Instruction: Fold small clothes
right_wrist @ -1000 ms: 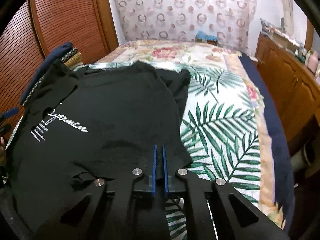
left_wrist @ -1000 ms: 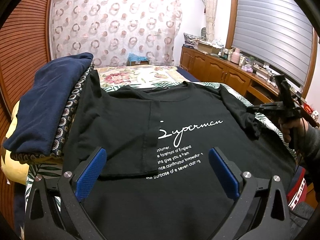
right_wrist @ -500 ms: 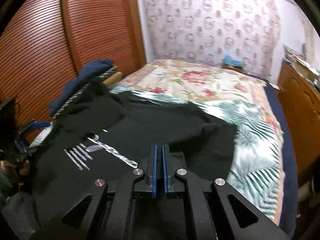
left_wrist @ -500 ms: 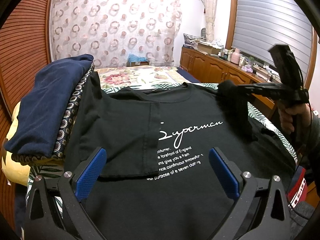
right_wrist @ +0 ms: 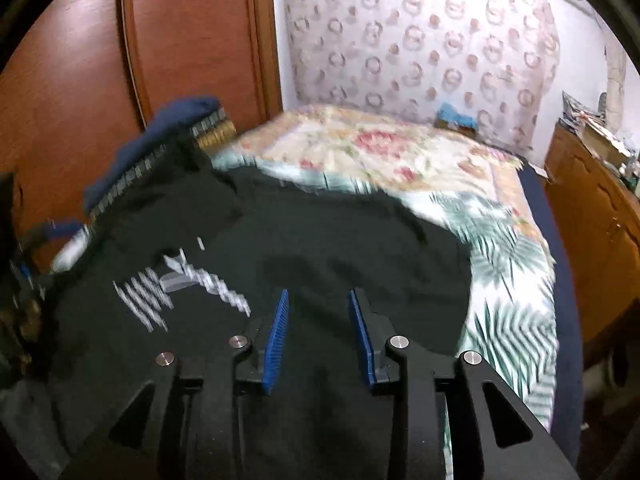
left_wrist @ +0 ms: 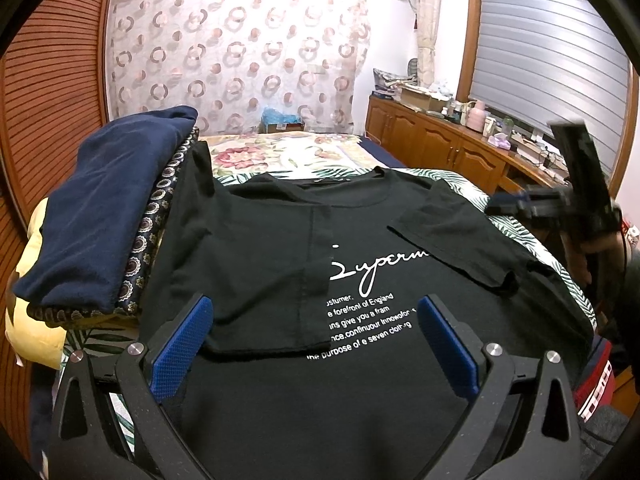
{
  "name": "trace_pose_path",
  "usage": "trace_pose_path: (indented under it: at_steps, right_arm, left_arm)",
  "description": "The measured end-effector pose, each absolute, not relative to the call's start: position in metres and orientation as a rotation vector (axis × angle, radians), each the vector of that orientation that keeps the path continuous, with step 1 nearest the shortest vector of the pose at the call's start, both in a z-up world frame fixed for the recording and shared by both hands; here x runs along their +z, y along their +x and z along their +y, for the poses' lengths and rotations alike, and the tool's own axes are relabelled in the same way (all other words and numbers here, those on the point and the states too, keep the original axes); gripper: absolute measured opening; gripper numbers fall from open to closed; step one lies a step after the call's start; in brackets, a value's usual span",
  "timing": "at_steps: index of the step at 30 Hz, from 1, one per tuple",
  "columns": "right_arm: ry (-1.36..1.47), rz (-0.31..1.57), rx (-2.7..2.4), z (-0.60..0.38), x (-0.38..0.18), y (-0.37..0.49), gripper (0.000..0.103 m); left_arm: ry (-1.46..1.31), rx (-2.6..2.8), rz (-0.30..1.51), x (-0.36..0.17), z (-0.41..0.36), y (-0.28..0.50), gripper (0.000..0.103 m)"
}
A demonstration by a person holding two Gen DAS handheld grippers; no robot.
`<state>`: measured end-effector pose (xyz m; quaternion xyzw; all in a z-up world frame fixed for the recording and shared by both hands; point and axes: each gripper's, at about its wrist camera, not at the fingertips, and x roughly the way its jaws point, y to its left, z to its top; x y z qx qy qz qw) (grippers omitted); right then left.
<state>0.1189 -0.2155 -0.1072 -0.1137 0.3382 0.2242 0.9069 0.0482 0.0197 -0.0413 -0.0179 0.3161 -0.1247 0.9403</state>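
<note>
A black T-shirt (left_wrist: pixel 280 380) with white "Superman" print lies flat on the bed. Its left side is folded inward, and its right sleeve (left_wrist: pixel 452 236) lies folded over the chest, covering the end of the print. My left gripper (left_wrist: pixel 314 340) hovers open over the shirt's lower part with nothing between its blue pads. In the left wrist view my right gripper (left_wrist: pixel 500 205) hangs beside the shirt's right edge, apart from the sleeve. In its own blurred view the right gripper (right_wrist: pixel 319 296) is above the T-shirt (right_wrist: pixel 340 240); its jaws are opening, with no cloth between them.
A stack of folded clothes (left_wrist: pixel 108 208), navy on top, sits left of the shirt on a yellow pillow (left_wrist: pixel 36 320). The palm-leaf bed cover (right_wrist: pixel 512 300) stretches beyond. A wooden cabinet (left_wrist: pixel 440 144) runs along the right; a wooden sliding door (right_wrist: pixel 80 80) is on the left.
The right gripper lifted the right sleeve, carried it over onto the chest, let it go with its jaws parting, and drew back to the right. The left gripper stayed put.
</note>
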Motion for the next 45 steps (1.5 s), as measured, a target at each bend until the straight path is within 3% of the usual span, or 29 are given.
trace_pose_path:
  at_steps: [8,17,19,21,24,32,36,45]
  right_arm:
    - [-0.295,0.806,0.465,-0.207,-0.149,0.098,0.032]
    - [-0.29,0.801,0.488,-0.206,-0.153,0.072,0.032]
    - [-0.277,0.798,0.494,-0.206,-0.151,0.078,0.034]
    - [-0.271,0.782,0.486,-0.212,-0.144,0.081,0.047]
    - [-0.25,0.75,0.455,-0.22,-0.135,0.098,0.053]
    - [-0.22,0.787,0.377,-0.231,-0.145,0.155,0.053]
    - [-0.213,0.793,0.375,-0.226,-0.154,0.165,0.053]
    - [-0.221,0.753,0.381,-0.229,-0.16,0.161,0.053]
  left_arm:
    - [-0.011,-0.209,0.642,-0.035,0.03,0.067,0.103]
    - [0.015,-0.175,0.639,-0.019,0.047,0.099,0.103]
    - [0.024,-0.182,0.638,-0.016,0.05,0.109,0.097]
    - [0.022,-0.204,0.652,-0.012,0.053,0.122,0.08]
    - [0.034,-0.197,0.673,-0.008,0.056,0.141,0.065]
    - [0.086,-0.145,0.733,-0.004,0.065,0.193,0.059]
    - [0.107,-0.121,0.774,-0.011,0.067,0.214,0.047]
    - [0.188,-0.069,0.856,-0.025,0.065,0.249,0.047]
